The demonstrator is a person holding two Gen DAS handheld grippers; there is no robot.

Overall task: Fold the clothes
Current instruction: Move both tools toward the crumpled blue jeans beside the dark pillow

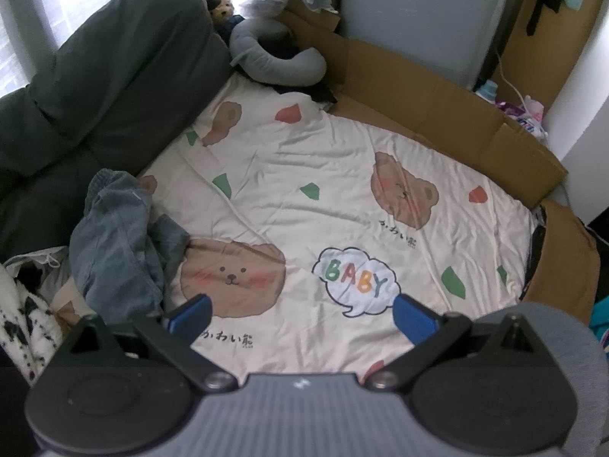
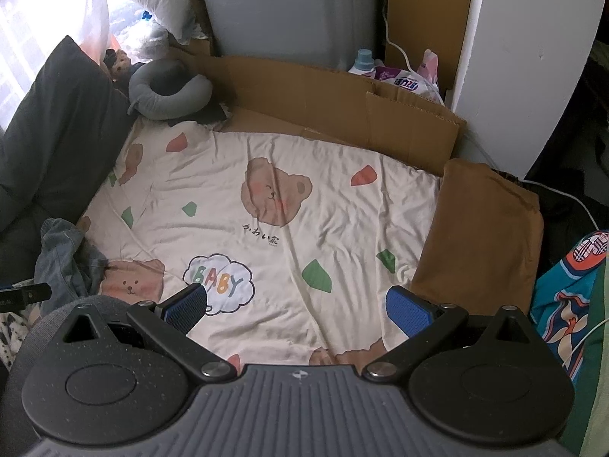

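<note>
We look down along two hand-held grippers at a cream bedsheet (image 1: pixel 304 175) printed with cartoon bears and a "BABY" speech bubble. Our left gripper (image 1: pixel 300 314) hovers above the sheet's near edge, its blue-padded fingers spread wide and holding nothing. Our right gripper (image 2: pixel 297 304) hangs likewise, wide apart and empty.

The clothes to fold appear to be a crumpled grey-blue garment (image 1: pixel 114 236) bunched at the left edge of the sheet, partly on a printed bear, beside a dark cushion (image 1: pixel 99 87). It lies in a loose heap with no visible folds. At the right edge a brown cloth (image 2: pixel 483 228) lies flat and neat; we judge it may already be folded, though we cannot be sure it is clothing.

Folding of the grey-blue garment seems not yet begun: it must be picked up, spread out and folded.
</note>
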